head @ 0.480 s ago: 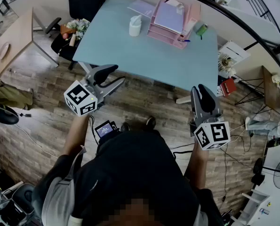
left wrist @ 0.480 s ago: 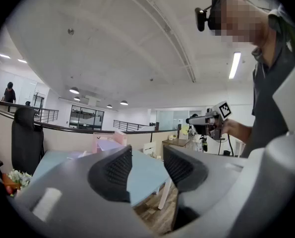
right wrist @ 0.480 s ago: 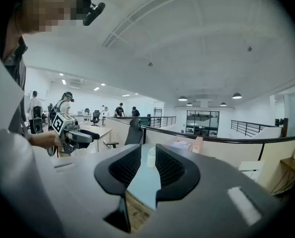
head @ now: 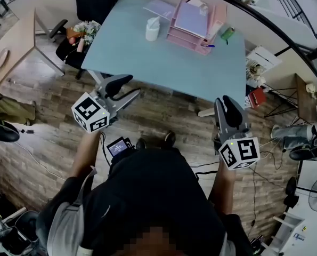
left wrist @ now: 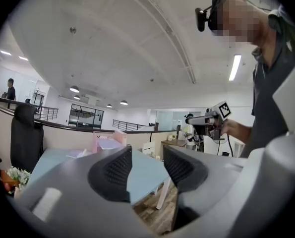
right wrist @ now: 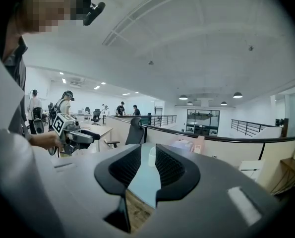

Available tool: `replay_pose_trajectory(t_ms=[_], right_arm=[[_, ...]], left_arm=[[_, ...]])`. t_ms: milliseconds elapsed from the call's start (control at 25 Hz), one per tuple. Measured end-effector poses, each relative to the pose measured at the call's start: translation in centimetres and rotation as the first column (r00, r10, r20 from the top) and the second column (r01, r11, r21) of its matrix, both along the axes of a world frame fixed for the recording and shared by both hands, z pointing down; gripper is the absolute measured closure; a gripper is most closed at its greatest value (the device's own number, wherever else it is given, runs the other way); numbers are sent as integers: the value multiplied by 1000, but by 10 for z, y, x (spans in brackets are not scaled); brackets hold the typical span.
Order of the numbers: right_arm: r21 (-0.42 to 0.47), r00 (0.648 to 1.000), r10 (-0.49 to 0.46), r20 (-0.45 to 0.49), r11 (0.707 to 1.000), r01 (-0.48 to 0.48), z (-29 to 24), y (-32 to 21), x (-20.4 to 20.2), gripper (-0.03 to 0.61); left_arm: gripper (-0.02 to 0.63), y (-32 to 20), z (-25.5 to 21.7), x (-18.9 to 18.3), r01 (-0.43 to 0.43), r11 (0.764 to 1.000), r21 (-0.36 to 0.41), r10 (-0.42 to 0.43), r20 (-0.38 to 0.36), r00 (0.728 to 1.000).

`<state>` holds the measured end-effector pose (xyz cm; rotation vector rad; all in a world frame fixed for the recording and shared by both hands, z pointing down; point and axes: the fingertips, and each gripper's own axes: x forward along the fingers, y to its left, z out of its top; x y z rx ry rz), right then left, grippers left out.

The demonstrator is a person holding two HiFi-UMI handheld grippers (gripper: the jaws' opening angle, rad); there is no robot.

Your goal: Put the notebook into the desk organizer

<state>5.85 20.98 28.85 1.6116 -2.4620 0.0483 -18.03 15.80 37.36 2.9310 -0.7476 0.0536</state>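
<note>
On the light blue table (head: 163, 63) stands a pink desk organizer (head: 193, 23) with a lavender notebook (head: 192, 16) lying on its top tray. A second lavender notebook (head: 159, 8) lies flat on the table to its left. Both grippers hang over the wooden floor, short of the table's near edge. My left gripper (head: 134, 87) points up and to the right, its jaws a little apart and empty (left wrist: 147, 155). My right gripper (head: 226, 100) points at the table, with a narrow gap and nothing in it (right wrist: 148, 155). The organizer (left wrist: 107, 140) shows small and far off.
A white container (head: 153, 30) stands left of the organizer; a green object (head: 228, 33) and a blue pen (head: 209, 45) lie to its right. A black chair (head: 94, 1) is at the table's far left. A person (head: 299, 137) stands on the floor at the right.
Both grippers have hardly shifted. The person at the right edge of the head view has moved.
</note>
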Motion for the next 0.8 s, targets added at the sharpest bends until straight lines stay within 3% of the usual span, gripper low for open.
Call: replay_pose_trajectory(t_ms=[480, 800], right_arm=[[13, 1000, 6, 23, 1000, -6, -6, 10, 0, 505], [11, 998, -33, 48, 999, 33, 1, -12, 13, 505]], left_arm=[[403, 7, 2, 7, -31, 1000, -1, 31, -23, 999], [403, 2, 4, 14, 10, 1000, -7, -10, -5, 1000]])
